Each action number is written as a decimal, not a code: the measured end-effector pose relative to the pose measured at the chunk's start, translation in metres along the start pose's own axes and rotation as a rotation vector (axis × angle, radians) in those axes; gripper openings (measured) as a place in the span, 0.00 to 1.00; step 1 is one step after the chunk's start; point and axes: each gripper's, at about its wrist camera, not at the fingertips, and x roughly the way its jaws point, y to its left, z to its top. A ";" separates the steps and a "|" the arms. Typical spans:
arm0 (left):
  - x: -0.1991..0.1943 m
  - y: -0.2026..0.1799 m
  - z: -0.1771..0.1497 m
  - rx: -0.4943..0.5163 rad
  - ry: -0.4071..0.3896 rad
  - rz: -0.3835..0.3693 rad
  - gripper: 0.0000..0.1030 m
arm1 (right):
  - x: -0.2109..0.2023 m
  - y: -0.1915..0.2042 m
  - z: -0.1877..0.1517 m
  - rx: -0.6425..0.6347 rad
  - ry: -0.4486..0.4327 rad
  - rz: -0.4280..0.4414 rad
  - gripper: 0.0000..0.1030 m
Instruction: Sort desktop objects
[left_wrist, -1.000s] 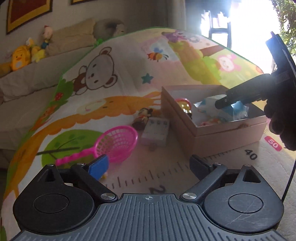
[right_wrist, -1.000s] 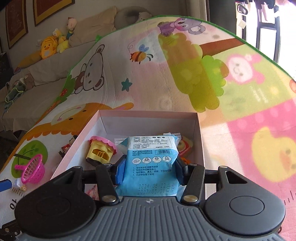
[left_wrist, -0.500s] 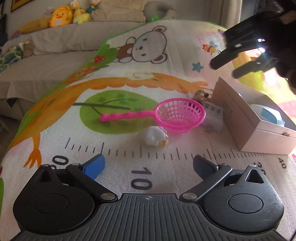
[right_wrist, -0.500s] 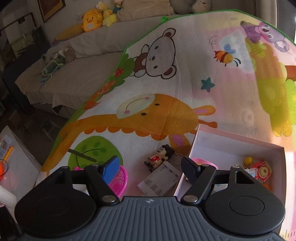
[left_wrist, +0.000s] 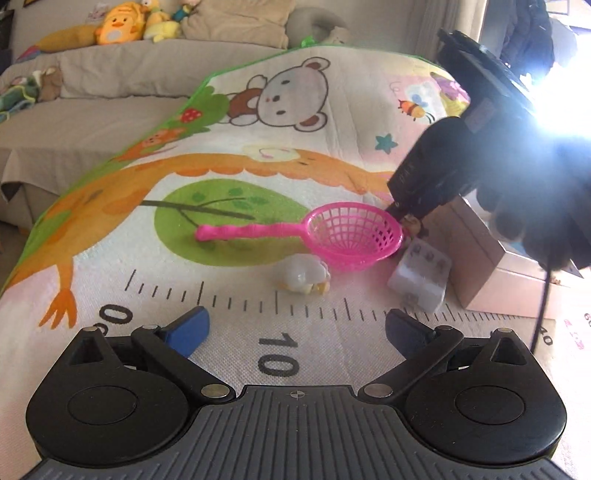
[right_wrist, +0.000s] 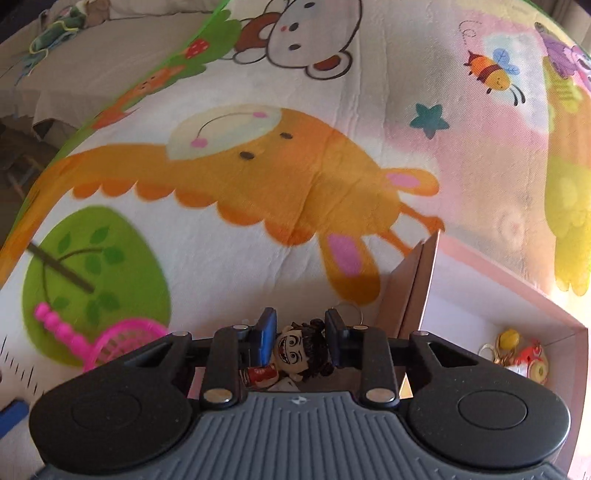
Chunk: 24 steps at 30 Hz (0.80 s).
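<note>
Left tongs (left_wrist: 295, 330): blue pads spread wide apart, nothing between them, hovering low over the printed ruler strip of the play mat (left_wrist: 258, 155).

Just beyond the left tongs, a small white-and-yellow toy (left_wrist: 303, 275) lies on the mat. Behind it and touching or nearly so, a pink toy strainer (left_wrist: 351, 236), handle pointing left across the green tree print. To the right of the strainer, a small white boxy item (left_wrist: 421, 280) sits just beside the cardboard box (left_wrist: 480, 258).

Right tongs (right_wrist: 301, 338): pads narrowed around the head of a dark-haired doll figure (right_wrist: 301, 350) holding a red can; whether the pads actually press on it, cannot tell. The doll lies on the mat just left of the box wall. Inside the box (right_wrist: 461, 310), at its right side, yellow and red trinkets (right_wrist: 517, 354).

Far edge: couch (left_wrist: 129, 74) with plush toys (left_wrist: 122, 27).
</note>
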 end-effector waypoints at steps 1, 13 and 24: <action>-0.001 0.003 0.000 -0.019 -0.005 -0.010 1.00 | -0.007 0.003 -0.009 -0.014 0.010 0.026 0.27; -0.001 0.011 0.002 -0.075 -0.023 -0.018 1.00 | -0.110 0.026 -0.161 -0.200 -0.179 0.175 0.76; -0.024 0.002 0.000 -0.058 -0.004 0.066 1.00 | -0.089 0.034 -0.214 -0.130 -0.270 0.305 0.75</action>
